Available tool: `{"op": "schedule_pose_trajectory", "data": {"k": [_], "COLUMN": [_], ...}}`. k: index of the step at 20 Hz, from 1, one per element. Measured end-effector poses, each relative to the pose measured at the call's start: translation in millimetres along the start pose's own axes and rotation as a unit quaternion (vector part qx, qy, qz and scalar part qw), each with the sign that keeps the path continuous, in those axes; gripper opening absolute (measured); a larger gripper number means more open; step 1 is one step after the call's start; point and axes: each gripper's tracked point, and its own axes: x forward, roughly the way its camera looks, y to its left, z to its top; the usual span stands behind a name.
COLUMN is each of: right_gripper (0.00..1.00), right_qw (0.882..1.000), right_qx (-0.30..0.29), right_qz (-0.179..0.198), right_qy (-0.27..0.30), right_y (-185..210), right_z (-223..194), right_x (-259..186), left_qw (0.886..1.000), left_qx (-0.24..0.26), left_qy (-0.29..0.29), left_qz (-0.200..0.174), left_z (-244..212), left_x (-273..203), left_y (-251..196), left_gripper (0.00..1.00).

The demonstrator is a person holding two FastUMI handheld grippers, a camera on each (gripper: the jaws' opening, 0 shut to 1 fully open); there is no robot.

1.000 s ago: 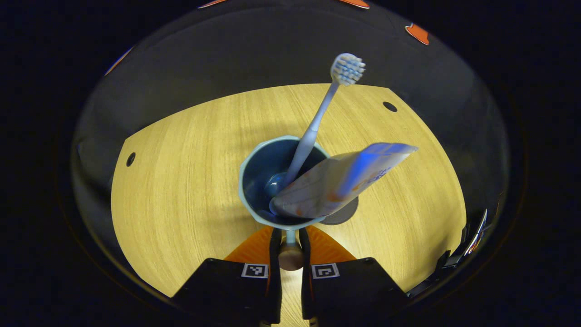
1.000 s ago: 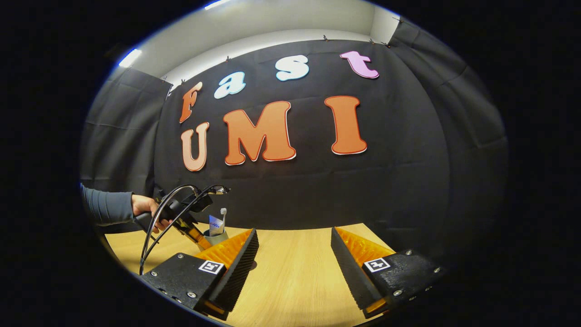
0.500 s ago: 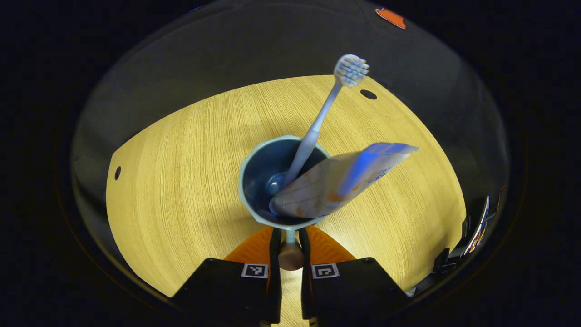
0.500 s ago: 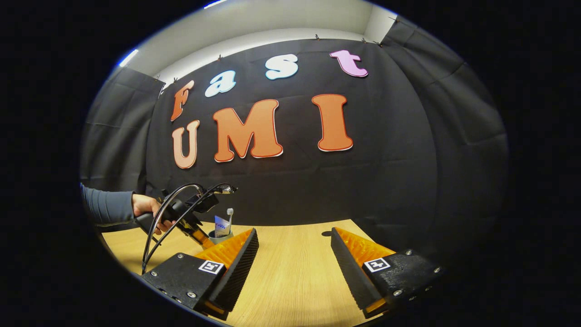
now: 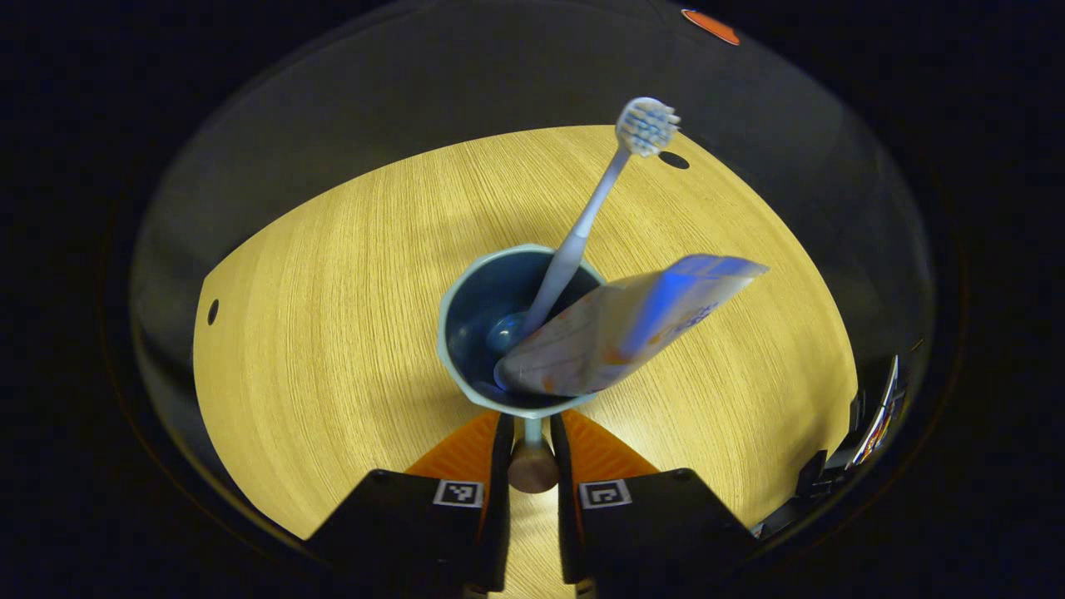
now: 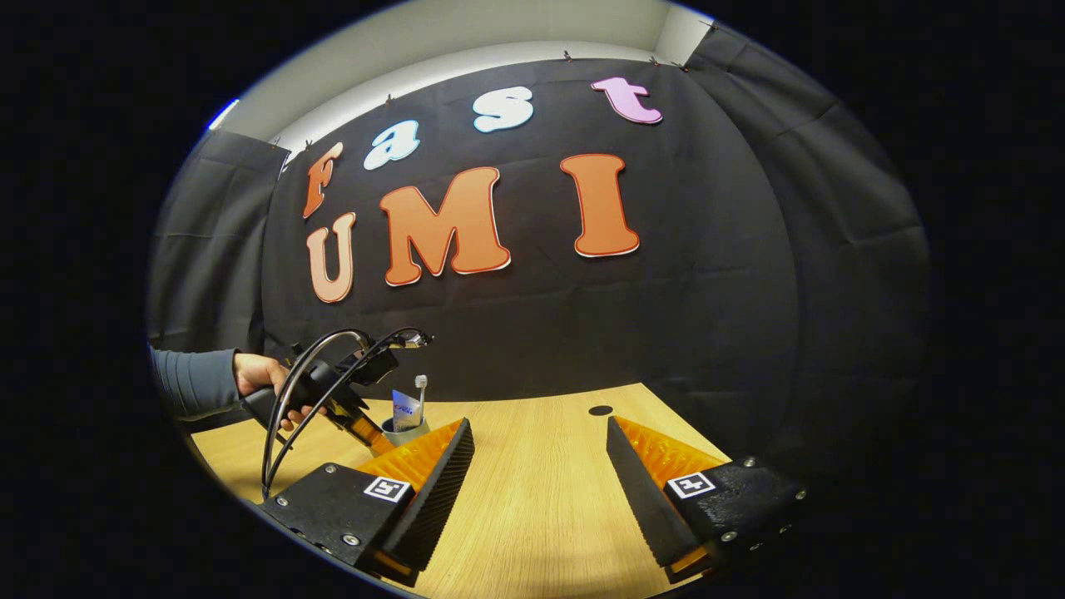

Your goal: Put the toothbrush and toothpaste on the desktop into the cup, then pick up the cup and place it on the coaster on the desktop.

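The booth wall (image 6: 707,316) of black cloth encloses the space behind the worktop, with a pale wall and ceiling strip above it. The worktop (image 5: 333,333) is light wood-grain laminate with small round holes near its edges. The right gripper (image 6: 539,466) hovers over it, jaws wide apart and holding nothing. The left gripper (image 5: 532,437) has its jaws closed on the handle of the cup (image 5: 466,308). Toothpaste (image 5: 624,324) and toothbrush (image 5: 582,233) stand tilted inside the cup.
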Motion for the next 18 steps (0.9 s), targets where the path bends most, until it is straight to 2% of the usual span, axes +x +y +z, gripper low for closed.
{"op": "schedule_pose_trajectory", "data": {"k": [1, 2, 3, 4, 5, 6, 8, 11, 12, 14, 17, 18], "right_gripper": [0.96, 0.96, 0.96, 0.96, 0.96, 0.96, 0.97, 0.96, 0.96, 0.96, 0.97, 0.97], "right_qw": [1.000, 1.000, 1.000, 1.000, 1.000, 1.000, 1.000, 1.000, 1.000, 1.000, 0.999, 0.999], "right_qx": [0.001, 0.000, -0.001, -0.004, -0.003, 0.000, 0.004, -0.007, -0.014, -0.015, -0.012, -0.013], "right_qz": [0.000, -0.001, -0.001, -0.003, -0.005, -0.003, 0.003, 0.010, 0.007, 0.014, 0.029, 0.031], "right_qy": [0.004, 0.006, 0.007, 0.008, 0.010, 0.013, 0.015, 0.007, 0.008, 0.014, 0.007, 0.002], "right_y": [1.8, 3.6, 5.3, 6.3, 7.1, 11.2, 20.7, 37.3, 40.0, 53.8, 76.7, 83.5], "right_z": [-2.3, -3.7, -4.4, -5.6, -7.0, -8.2, -7.1, -3.1, -5.1, -8.2, -2.3, 1.1], "right_x": [0.6, 0.2, 1.1, 2.6, 4.2, 5.8, 6.3, 10.6, 14.4, 16.6, 16.9, 18.5], "left_qw": [1.000, 1.000, 0.999, 0.999, 0.998, 0.997, 0.994, 0.985, 0.980, 0.969, 0.943, 0.934], "left_qx": [-0.002, -0.002, -0.001, -0.001, 0.000, 0.002, -0.003, -0.028, -0.031, -0.036, -0.035, -0.042], "left_qy": [-0.010, -0.023, -0.036, -0.047, -0.060, -0.073, -0.105, -0.171, -0.195, -0.243, -0.321, -0.340], "left_qz": [0.000, 0.002, 0.002, 0.001, 0.000, 0.000, 0.016, 0.024, 0.027, 0.037, 0.078, 0.106], "left_z": [0.6, 5.5, 8.8, 9.5, 11.7, 11.1, 13.4, 17.7, 20.5, 23.3, 24.5, 17.4], "left_x": [0.5, -3.1, -5.3, -7.7, -10.5, -9.9, -16.7, -36.0, -42.9, -62.9, -90.5, -90.8], "left_y": [0.1, 4.2, 7.3, 10.7, 14.1, 21.8, 36.3, 46.1, 52.2, 55.3, 61.2, 61.0], "left_gripper": [0.30, 0.37, 0.46, 0.63, 0.69, 0.78, 0.93, 0.98, 0.96, 0.99, 0.99, 0.99]}}
